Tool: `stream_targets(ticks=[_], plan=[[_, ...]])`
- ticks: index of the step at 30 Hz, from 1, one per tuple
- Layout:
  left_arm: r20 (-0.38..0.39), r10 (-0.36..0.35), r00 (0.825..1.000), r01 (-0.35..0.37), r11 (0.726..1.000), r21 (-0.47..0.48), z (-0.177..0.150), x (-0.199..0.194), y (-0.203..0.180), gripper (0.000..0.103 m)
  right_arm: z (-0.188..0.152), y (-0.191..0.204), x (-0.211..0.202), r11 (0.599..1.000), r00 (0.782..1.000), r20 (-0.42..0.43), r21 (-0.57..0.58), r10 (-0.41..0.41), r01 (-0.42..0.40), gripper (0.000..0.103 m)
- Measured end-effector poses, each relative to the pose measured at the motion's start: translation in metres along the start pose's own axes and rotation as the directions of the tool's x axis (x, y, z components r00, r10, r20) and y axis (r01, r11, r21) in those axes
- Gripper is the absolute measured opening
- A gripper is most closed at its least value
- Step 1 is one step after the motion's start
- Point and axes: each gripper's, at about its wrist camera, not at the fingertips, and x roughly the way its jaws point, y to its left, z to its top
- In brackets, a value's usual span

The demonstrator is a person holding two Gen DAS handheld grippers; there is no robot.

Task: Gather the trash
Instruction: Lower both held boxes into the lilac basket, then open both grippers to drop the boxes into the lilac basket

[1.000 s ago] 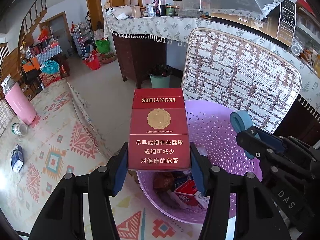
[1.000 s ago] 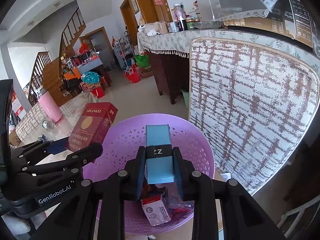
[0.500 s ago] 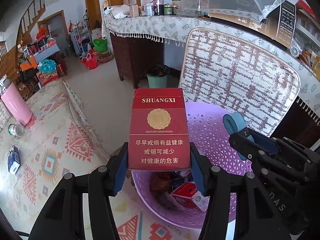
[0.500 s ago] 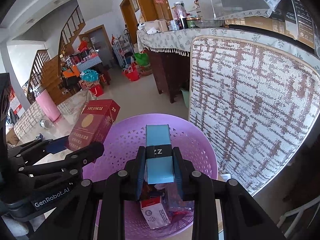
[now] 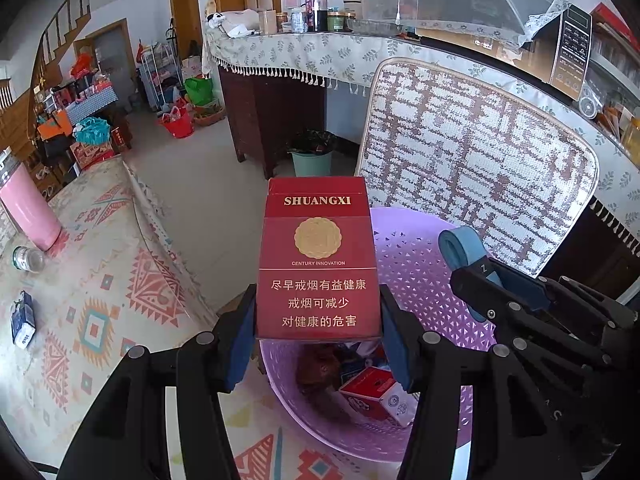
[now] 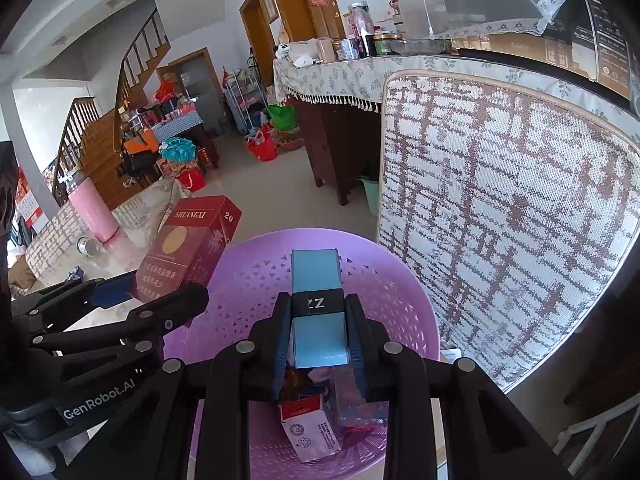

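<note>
My left gripper is shut on a red cigarette box and holds it upright above the near left rim of a purple plastic basket. My right gripper is shut on a light blue flat box with a black band, held over the middle of the purple basket. In the right wrist view the cigarette box shows at the left with the left gripper's black fingers under it. The basket holds several discarded packs, among them a red and white carton.
A chair back with a brown and white weave stands just behind the basket. The table has a patterned cloth with a pink tumbler, a small jar and a blue pack at the left. A sideboard stands beyond.
The basket has shifted slightly in both views as the grippers drifted a little over it. Both grips are unchanged.
</note>
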Motion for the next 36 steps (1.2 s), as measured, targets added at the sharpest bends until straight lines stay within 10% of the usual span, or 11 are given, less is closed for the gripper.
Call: stream_targets(ticks=[29, 36], plan=[[0.025, -0.024, 0.999, 0.024, 1.000, -0.011, 0.002, -0.004, 0.001, 0.055, 0.004, -0.002, 0.001, 1.000, 1.000, -0.001, 0.025, 0.009, -0.009, 0.029], [0.065, -0.035, 0.997, 0.039, 0.998, -0.053, -0.002, -0.027, 0.014, 0.068, 0.005, -0.003, -0.010, 0.998, 1.000, 0.021, 0.054, 0.014, -0.016, 0.049]])
